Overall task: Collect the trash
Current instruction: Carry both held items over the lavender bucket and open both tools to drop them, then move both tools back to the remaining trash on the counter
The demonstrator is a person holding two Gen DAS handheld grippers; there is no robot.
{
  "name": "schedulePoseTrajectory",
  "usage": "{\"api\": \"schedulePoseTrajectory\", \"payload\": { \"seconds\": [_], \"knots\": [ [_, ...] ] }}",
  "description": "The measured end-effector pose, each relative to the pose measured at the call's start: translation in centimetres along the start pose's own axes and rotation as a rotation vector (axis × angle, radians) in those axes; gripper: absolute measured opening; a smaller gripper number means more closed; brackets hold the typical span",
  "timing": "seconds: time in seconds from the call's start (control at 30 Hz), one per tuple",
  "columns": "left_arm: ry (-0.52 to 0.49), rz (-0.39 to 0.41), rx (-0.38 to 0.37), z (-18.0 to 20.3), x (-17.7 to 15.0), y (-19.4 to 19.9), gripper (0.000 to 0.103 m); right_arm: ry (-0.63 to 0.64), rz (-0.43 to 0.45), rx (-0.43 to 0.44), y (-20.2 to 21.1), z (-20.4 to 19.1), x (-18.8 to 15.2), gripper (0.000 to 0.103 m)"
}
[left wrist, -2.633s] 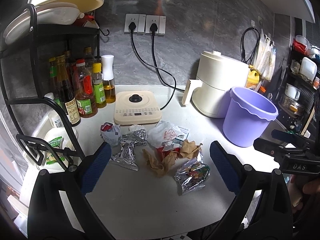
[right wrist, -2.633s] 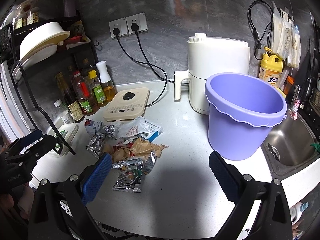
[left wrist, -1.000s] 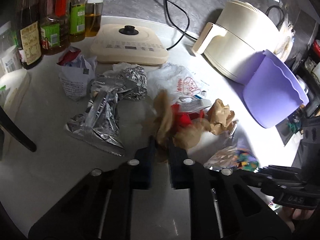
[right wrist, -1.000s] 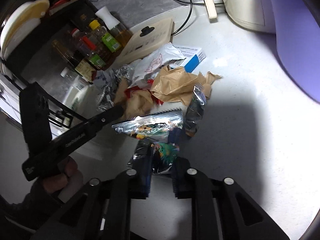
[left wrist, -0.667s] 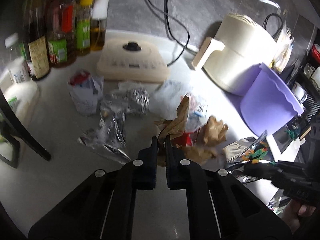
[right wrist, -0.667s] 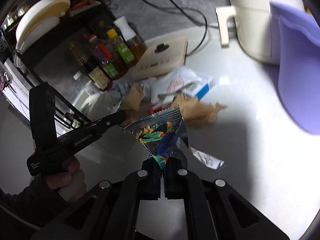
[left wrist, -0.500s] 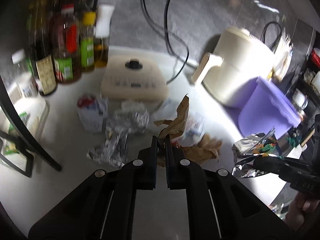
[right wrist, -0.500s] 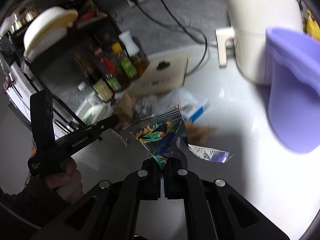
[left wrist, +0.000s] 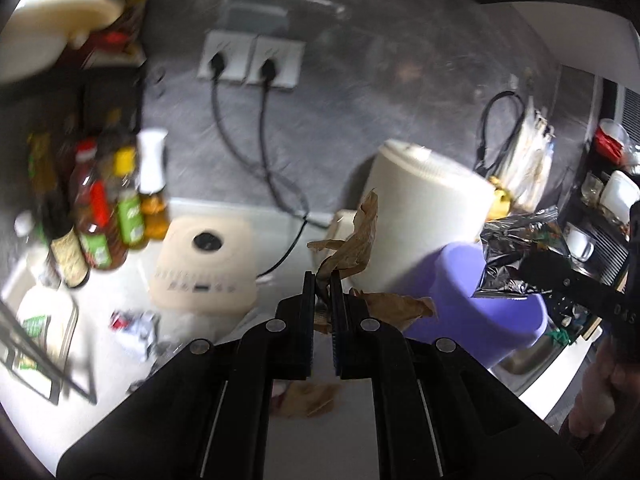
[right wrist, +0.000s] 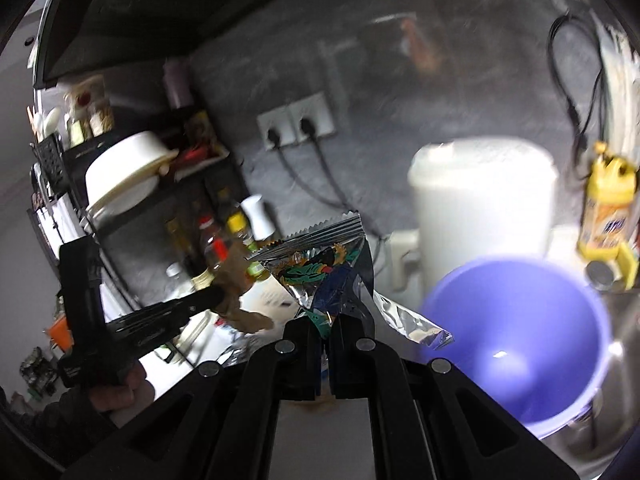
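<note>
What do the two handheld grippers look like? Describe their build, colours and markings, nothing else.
Both are matte black plastic. The left gripper and right gripper each have two flat fingers lined with blue pads, carried on angular linkage arms dotted with round silver pivot screws. Seen from the side, each body shows pale lettering, too blurred to read. No cables show.

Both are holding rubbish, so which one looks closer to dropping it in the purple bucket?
Probably the right hand-held gripper: its foil wrapper hangs beside the purple bucket. The left hand-held gripper, with brown paper, sits farther back.

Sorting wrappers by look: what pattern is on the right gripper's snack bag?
Silver foil snack bag, green-blue cartoon print; right wrist view.
</note>
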State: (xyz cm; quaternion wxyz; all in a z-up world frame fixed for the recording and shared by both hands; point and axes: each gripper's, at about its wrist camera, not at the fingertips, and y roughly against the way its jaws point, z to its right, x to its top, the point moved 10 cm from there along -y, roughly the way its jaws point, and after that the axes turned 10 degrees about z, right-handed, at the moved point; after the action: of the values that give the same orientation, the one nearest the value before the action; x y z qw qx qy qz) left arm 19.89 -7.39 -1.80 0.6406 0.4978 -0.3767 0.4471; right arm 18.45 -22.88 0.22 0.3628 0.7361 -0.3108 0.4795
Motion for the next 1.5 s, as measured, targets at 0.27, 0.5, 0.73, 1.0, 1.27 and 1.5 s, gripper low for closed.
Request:
{"api": "schedulePoseTrajectory", "payload": {
  "seconds": [0.27, 0.5, 0.73, 1.0, 1.27, 1.5],
  "knots": [
    [-0.010, 0.032, -0.023, 6.1, 1.4, -1.7, 0.008, 0.008, 0.042, -0.055, 2.1, 6.7, 2.8, 0.004],
    [-0.033, 0.031, -0.035, 10.6, 1.4, -3.8, 0.008, 0.029, -0.014, -0.105, 3.0, 12.1, 1.5, 0.074],
    [-0.062, 0.015, -0.053, 14.5, 0.8, -5.8, 0.008, -0.005, 0.009, -0.109, 5.6, 15.7, 1.2, 0.074],
    [-0.070, -0.037, -0.140, 20.0, -0.6, -8.0, 0.017, -0.033, 0.042, -0.195, 9.8, 20.2, 1.1, 0.078],
    [-0.087, -0.024, -0.094, 20.1, -1.1, -6.7, 0.097, -0.077, 0.050, -0.248, 11.8, 21.5, 0.0, 0.096],
    [-0.066, -0.040, -0.015, 15.7, -1.3, -4.4, 0.097, -0.098, 0.035, -0.214, 10.9, 19.1, -1.1, 0.096]
  ]
}}
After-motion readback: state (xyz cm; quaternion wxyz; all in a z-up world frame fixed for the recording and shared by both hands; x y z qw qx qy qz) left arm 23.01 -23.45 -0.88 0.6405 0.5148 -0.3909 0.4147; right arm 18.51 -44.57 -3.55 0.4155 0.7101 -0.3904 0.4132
